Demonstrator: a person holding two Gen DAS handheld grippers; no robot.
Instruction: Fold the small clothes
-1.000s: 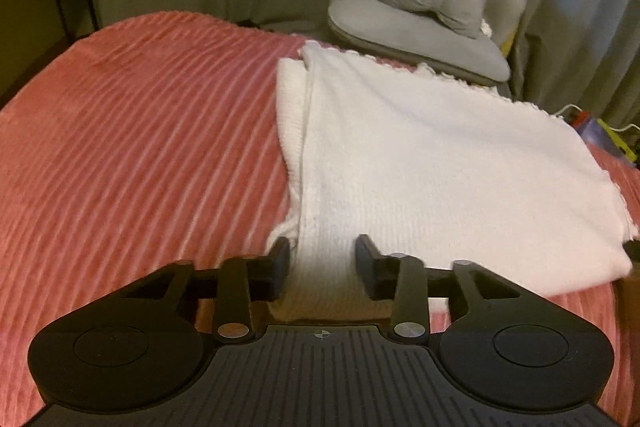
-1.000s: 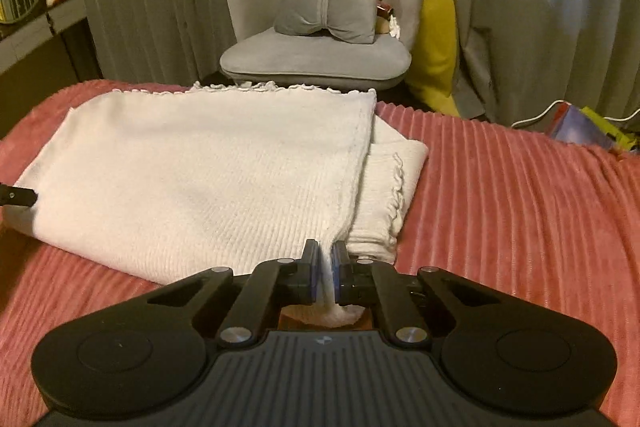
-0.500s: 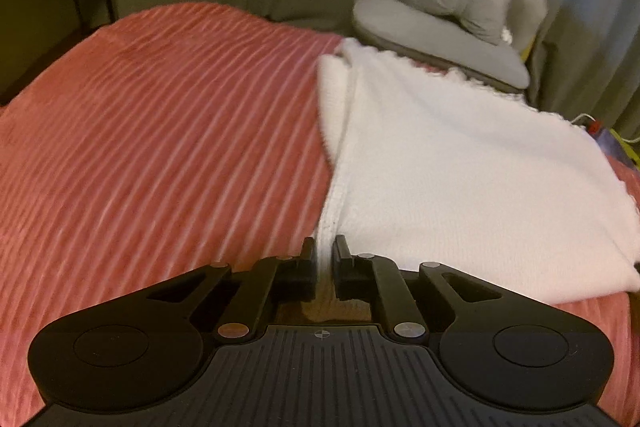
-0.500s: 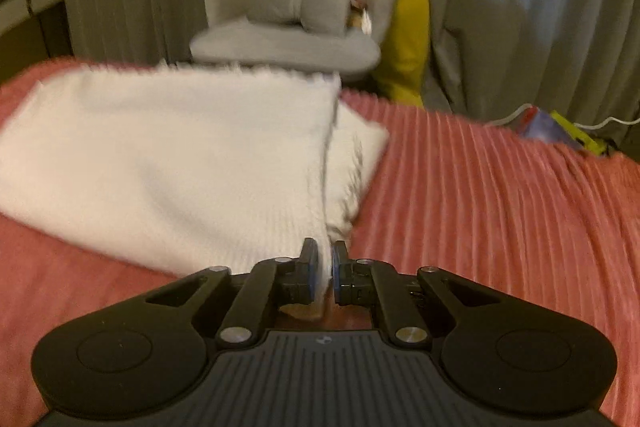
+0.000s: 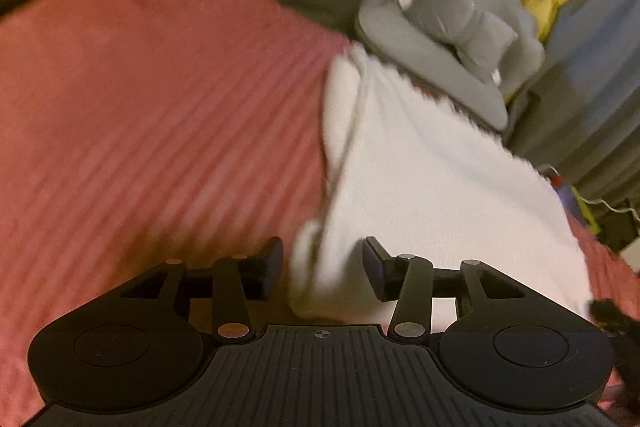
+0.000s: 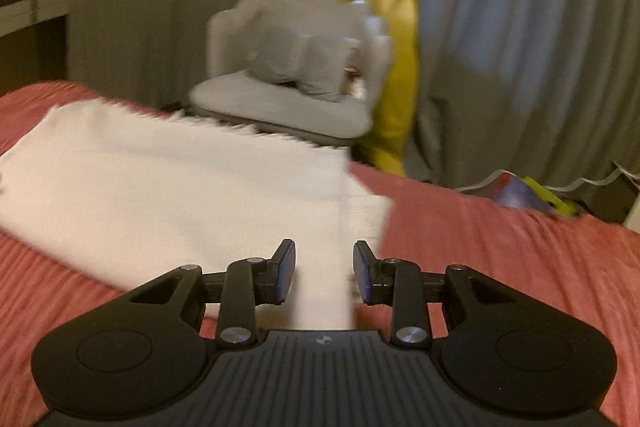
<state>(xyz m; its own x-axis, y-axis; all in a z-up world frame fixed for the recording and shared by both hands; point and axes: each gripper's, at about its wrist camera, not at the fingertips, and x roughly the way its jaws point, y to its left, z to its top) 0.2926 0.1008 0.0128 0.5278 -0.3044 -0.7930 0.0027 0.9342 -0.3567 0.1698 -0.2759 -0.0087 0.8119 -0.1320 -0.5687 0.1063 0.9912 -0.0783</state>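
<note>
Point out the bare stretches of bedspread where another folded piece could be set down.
Left of the white garment, the pink bedspread lies bare out to its far edge. Right of the white garment, bedspread runs bare toward the curtains. The middle is taken: both the left gripper and right gripper stand open over its near edge.
</note>
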